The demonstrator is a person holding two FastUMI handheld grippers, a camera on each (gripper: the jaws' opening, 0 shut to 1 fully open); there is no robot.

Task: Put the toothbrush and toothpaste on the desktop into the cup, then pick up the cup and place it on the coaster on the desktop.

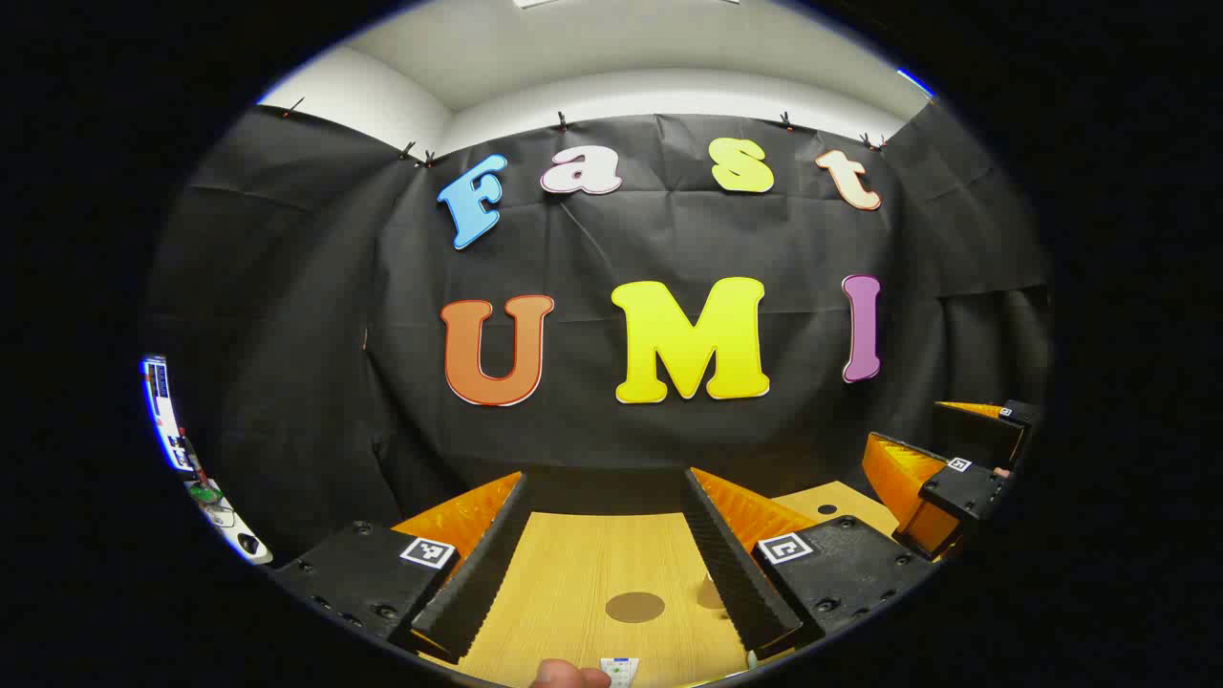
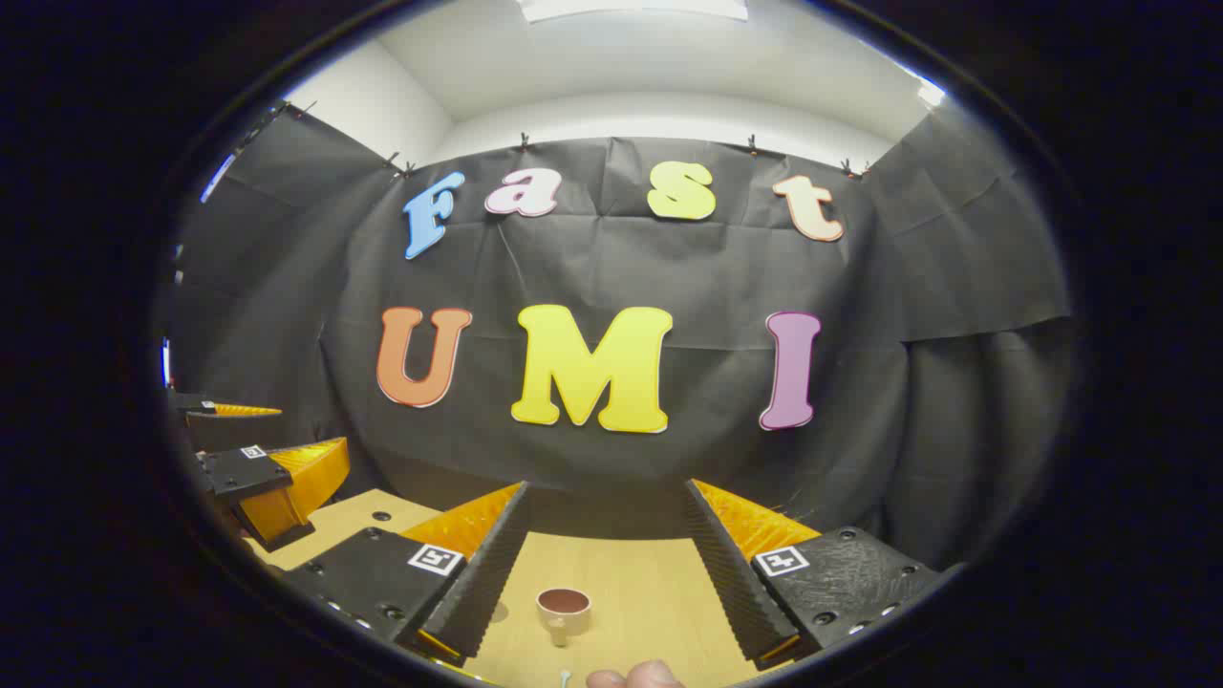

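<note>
Wooden desktop (image 2: 650,592) under both claws | left gripper (image 1: 607,564) spread wide, empty, touching nothing; round brown coaster (image 1: 634,607) between its fingers | right gripper (image 2: 607,573) spread wide, empty; cup (image 2: 563,609) upright between its fingers, untouched.

Each gripper, left gripper (image 1: 607,535) and right gripper (image 2: 605,545), carries black bolted blocks topped with square black-and-white markers, ribbed orange shells behind them, and finely ridged inner faces along both fingers.
</note>
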